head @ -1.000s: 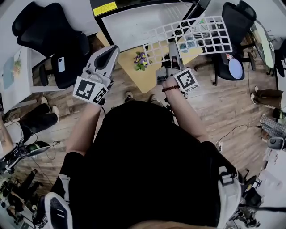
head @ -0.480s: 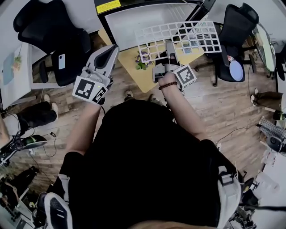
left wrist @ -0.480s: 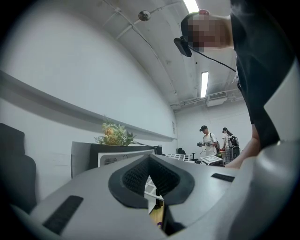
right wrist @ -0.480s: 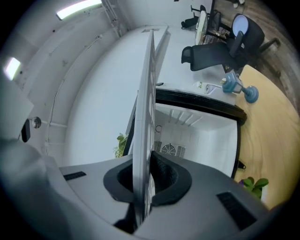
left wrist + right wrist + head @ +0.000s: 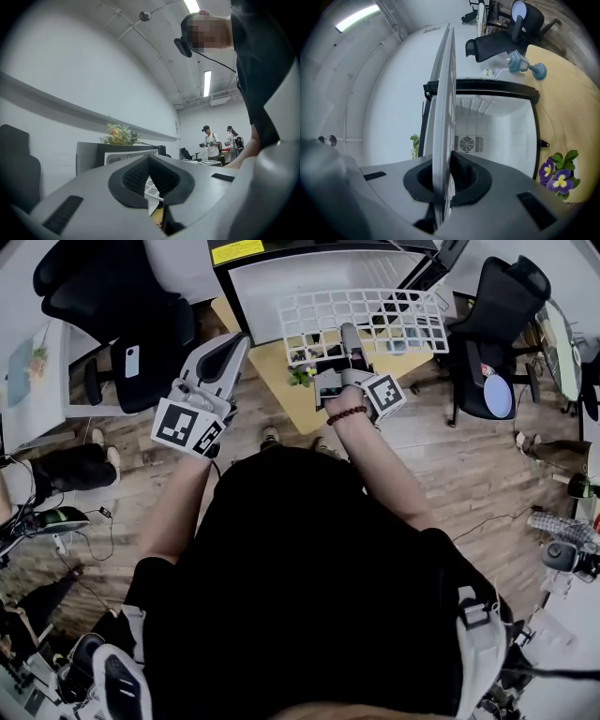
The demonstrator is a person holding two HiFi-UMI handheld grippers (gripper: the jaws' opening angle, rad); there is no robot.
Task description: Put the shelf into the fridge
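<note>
Shelf [image 5: 394, 310]: white grid of thin bars, coated look, smooth, faint sheen. Fridge [image 5: 497, 126] lining: white moulded plastic, smooth, semi-gloss; frame round the opening black, slightly glossy. Right gripper [image 5: 449, 161] and left gripper [image 5: 150, 161]: grey plastic shells, smooth, matt; pads [image 5: 136, 177] black, finely ribbed, rubbery look. Floor [image 5: 450, 456]: brown wood planks, visible grain, low sheen. Table [image 5: 567, 89]: pale wood-look top, smooth, matt. Office chair [image 5: 112, 296]: black, matt; cloth or mesh, cannot tell. Person's shirt [image 5: 309, 587]: black cloth, matt.
</note>
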